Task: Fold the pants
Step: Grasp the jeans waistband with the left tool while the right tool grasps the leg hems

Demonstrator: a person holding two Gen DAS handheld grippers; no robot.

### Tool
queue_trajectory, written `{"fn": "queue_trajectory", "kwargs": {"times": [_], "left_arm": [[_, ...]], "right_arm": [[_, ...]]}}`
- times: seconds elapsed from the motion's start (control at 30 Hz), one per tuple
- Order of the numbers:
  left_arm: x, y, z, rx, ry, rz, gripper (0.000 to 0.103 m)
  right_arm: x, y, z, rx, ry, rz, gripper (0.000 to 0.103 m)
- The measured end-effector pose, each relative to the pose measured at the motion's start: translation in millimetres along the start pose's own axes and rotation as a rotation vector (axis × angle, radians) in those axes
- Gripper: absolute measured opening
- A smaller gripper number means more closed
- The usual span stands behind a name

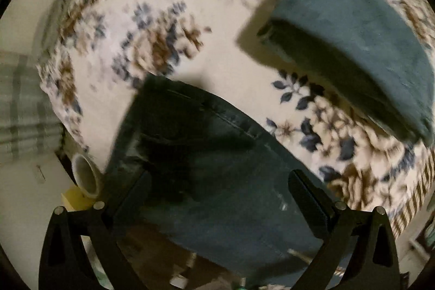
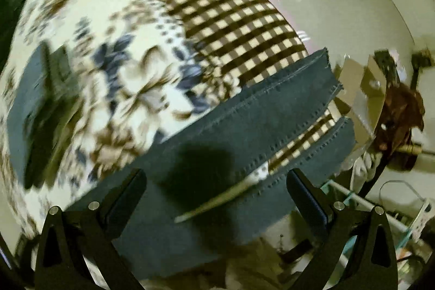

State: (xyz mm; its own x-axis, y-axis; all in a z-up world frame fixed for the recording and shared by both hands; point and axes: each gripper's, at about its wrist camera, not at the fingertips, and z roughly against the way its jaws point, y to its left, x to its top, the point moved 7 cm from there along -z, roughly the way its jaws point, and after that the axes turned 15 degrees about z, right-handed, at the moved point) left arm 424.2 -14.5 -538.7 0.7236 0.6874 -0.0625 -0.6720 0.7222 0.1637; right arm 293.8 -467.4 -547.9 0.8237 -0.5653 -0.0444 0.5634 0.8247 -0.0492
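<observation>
A: What's the surface?

B: A bed under a floral blanket with a brown checked border; pale walls around, a roll of tape by the edge.

A: And the pants?

B: Dark teal pants lie flat near the bed's edge, legs parted. A folded teal garment sits apart.

A: The tongs?

B: Left tongs and right tongs are both spread wide over the fabric, pinching nothing.

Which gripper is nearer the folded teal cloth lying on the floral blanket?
Left, probably. The left gripper sees the folded teal cloth just ahead; from the right gripper it lies farther off.
</observation>
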Motion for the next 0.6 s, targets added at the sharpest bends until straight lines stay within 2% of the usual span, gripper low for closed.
{"fn": "queue_trajectory", "kwargs": {"times": [0.2, 0.43, 0.5, 0.53, 0.57, 0.6], "left_arm": [[20, -22, -72, 0.017, 0.101, 0.106, 0.103], [40, -13, -121, 0.069, 0.126, 0.188, 0.1], [43, -10, -127, 0.044, 0.11, 0.191, 0.079], [43, -8, -129, 0.009, 0.101, 0.193, 0.073], [44, -7, -130, -0.02, 0.093, 0.19, 0.058], [44, -5, -127, -0.056, 0.079, 0.184, 0.036]], "right_arm": [[29, -43, -83, -0.036, 0.082, -0.174, 0.103], [46, -85, -130, -0.094, 0.124, -0.294, 0.103], [46, -90, -141, -0.078, 0.14, -0.318, 0.099], [46, -93, -145, -0.07, 0.144, -0.324, 0.097], [44, -95, -147, -0.057, 0.143, -0.331, 0.093], [43, -96, -151, -0.042, 0.14, -0.334, 0.085]]}}
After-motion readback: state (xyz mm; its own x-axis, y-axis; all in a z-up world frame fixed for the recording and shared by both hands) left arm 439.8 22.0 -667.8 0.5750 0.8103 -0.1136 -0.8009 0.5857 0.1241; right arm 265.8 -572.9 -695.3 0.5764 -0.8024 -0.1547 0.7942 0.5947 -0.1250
